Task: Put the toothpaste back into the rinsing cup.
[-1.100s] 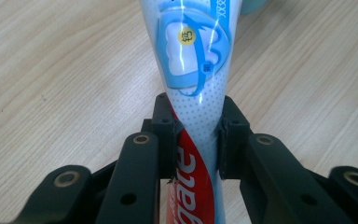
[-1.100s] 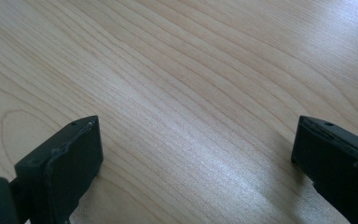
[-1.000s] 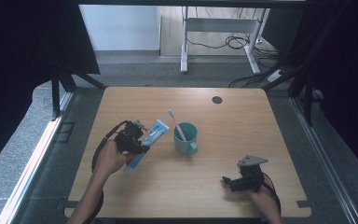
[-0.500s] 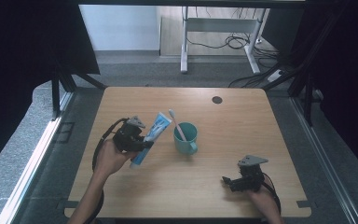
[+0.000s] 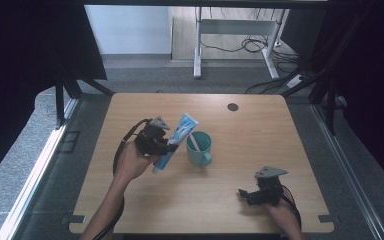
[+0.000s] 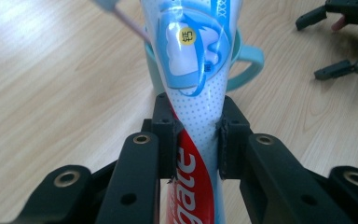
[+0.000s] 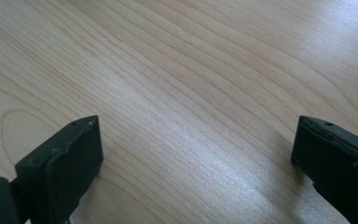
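A: Watching the table first: the biggest risk I see is the toothpaste tube catching the teal mug. I hold the tube tilted, its wide end above and just beside the rim, and a careless swing would tip the mug or knock the toothbrush standing in it.

B: And the grip itself?

A: My left gripper is clamped on the tube near its lower half, pads pressing both sides. The tube is slick and tapers there, so I judge it could slide or twist in the jaws.

B: The other hand?

A: My right gripper rests low over bare wood, jaws spread wide, holding nothing, well apart from the mug.
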`<state>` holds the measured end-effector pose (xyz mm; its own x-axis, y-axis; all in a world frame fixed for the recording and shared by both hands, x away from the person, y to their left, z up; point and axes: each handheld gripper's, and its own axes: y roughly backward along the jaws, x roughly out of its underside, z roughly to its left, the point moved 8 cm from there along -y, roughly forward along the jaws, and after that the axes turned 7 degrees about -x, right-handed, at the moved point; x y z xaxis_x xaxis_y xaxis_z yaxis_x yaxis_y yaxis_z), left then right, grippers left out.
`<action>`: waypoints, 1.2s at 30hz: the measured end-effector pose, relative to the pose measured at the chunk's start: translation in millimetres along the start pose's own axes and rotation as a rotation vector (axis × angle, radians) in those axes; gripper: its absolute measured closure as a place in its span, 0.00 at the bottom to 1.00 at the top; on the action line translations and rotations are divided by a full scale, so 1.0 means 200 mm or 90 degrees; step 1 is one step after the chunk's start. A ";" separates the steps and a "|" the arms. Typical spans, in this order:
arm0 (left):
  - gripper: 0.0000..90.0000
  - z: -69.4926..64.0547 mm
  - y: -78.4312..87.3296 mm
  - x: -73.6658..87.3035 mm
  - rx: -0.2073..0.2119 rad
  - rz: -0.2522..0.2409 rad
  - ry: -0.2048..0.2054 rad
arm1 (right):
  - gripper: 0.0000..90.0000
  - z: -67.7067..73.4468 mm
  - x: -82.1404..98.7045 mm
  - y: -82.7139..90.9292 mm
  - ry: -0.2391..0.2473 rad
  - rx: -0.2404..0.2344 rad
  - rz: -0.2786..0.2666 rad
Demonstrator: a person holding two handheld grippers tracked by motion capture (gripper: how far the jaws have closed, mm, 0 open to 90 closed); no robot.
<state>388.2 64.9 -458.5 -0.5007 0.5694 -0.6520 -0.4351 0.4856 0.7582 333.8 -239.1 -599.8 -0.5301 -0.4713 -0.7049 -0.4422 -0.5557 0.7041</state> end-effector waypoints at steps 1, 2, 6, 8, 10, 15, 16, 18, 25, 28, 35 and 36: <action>0.82 0.00 0.00 -0.02 -0.001 0.003 -0.008 | 0.02 0.00 0.00 0.00 0.000 0.001 -0.001; 0.82 -0.01 -0.01 -0.03 -0.001 0.004 -0.009 | 0.02 0.00 0.00 0.00 0.001 0.001 -0.001; 0.82 -0.02 -0.03 -0.10 -0.002 0.007 -0.015 | 0.02 0.00 0.00 0.00 0.001 0.000 -0.002; 0.82 -0.02 -0.04 -0.14 -0.002 0.010 -0.021 | 0.03 0.00 0.00 0.00 0.001 0.000 -0.001; 0.82 -0.03 -0.05 -0.17 -0.003 0.010 -0.025 | 0.03 0.00 0.00 0.00 0.001 0.000 -0.002; 0.82 -0.05 -0.08 -0.24 -0.004 0.008 -0.030 | 0.03 0.00 0.00 0.00 0.001 0.000 -0.002; 0.82 -0.05 -0.08 -0.25 -0.005 0.009 -0.031 | 0.03 0.00 0.00 0.00 0.001 0.000 -0.002; 0.82 -0.05 -0.09 -0.27 -0.006 0.009 -0.033 | 0.03 0.00 0.00 0.00 0.001 0.000 -0.002; 0.82 -0.07 -0.14 -0.33 -0.005 0.011 -0.036 | 0.03 0.00 0.00 0.00 0.000 0.000 -0.002; 0.82 -0.07 -0.16 -0.35 -0.005 0.013 -0.037 | 0.03 0.00 0.00 0.00 0.000 0.000 -0.002; 0.82 -0.07 -0.19 -0.40 -0.003 0.014 -0.036 | 0.03 0.00 0.00 0.00 0.000 -0.001 -0.002; 0.82 -0.08 -0.19 -0.41 -0.004 0.015 -0.037 | 0.03 0.00 0.00 0.00 0.000 0.000 -0.002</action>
<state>434.2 -9.8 -433.4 -0.4662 0.6182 -0.6328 -0.4282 0.4683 0.7729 333.5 -239.2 -599.6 -0.5285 -0.4694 -0.7073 -0.4434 -0.5578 0.7016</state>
